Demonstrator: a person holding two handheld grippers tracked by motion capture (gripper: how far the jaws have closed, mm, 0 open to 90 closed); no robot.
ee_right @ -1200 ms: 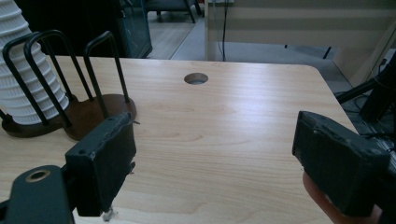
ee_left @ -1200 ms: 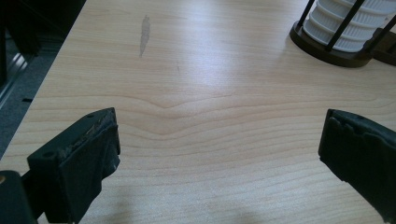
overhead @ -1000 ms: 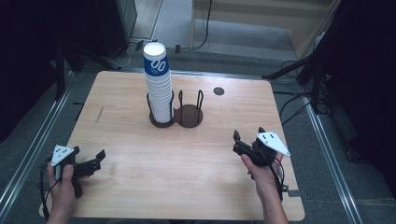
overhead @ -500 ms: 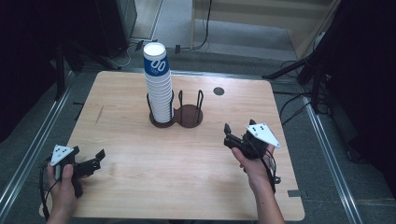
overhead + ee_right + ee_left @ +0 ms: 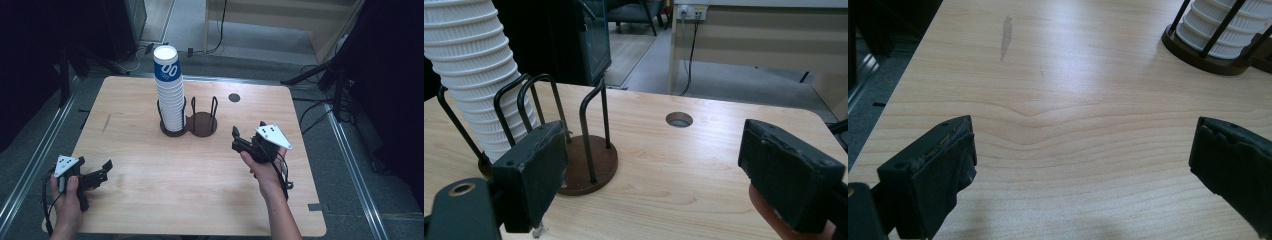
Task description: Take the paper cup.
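Note:
A tall stack of white paper cups, the top one with a blue band, stands in the left ring of a dark two-ring wire holder at the table's middle back. The holder's right ring is empty. My right gripper is held open above the table, right of the holder, jaws pointing toward it with nothing between them. The right gripper view has the cup stack and the empty ring just ahead. My left gripper rests open near the front left corner, over bare wood. The cup stack's base sits far off in the left gripper view.
The wooden table has a round cable hole behind the holder. Metal rails run along both sides of the table. Dark stands and cables sit on the floor beyond the right edge.
My right gripper has moved left and forward toward the cup holder, lifting a little. The left gripper has stayed in place.

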